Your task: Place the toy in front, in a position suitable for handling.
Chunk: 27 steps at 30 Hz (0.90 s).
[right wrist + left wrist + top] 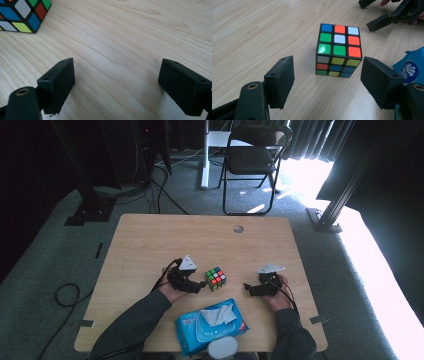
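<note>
A scrambled colour cube point(216, 278) rests on the wooden table point(150, 240), between my two grippers. In the left gripper view the cube point(339, 51) stands just ahead of my left gripper point(327, 83), whose jaws are spread wide with nothing between them. My left gripper point(199, 286) lies just left of the cube in the high view. My right gripper point(247, 288) sits to the cube's right, a short gap away. In the right gripper view my right gripper point(117, 86) is open over bare wood, with the cube point(21, 13) at the top left corner.
A blue pack of wet wipes point(212, 324) lies near the front edge, with a grey round lid point(223, 349) before it. The table has a cable hole point(238, 228) at the back. A black folding chair point(252, 160) stands beyond the table.
</note>
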### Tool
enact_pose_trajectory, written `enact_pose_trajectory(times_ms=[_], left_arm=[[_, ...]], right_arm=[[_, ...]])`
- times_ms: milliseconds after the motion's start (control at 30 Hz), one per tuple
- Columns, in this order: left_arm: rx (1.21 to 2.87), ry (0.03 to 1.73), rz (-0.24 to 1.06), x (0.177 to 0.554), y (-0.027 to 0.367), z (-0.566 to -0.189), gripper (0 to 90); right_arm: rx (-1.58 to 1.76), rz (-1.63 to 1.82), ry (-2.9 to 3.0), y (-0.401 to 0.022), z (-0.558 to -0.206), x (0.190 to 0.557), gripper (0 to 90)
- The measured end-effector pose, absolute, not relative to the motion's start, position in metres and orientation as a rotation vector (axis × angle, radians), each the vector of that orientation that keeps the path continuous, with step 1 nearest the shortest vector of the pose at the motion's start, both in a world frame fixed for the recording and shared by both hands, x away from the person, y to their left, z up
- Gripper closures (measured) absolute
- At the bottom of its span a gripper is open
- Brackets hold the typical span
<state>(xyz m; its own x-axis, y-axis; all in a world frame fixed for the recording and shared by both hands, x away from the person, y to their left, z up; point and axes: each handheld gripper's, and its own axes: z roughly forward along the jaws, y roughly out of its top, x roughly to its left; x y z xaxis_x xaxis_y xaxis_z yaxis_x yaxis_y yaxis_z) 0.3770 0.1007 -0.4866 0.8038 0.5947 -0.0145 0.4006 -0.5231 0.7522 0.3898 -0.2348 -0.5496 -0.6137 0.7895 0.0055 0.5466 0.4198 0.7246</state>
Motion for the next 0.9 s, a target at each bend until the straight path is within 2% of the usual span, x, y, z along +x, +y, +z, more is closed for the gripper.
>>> enact_pose_trajectory(times_ms=[900], left_arm=[[2.216, 0.727, 0.229, 0.388, 0.075, -0.497, 24.1]], right_arm=[[1.151, 1.009, 2.343, -0.235, -0.55, 0.39, 13.6]])
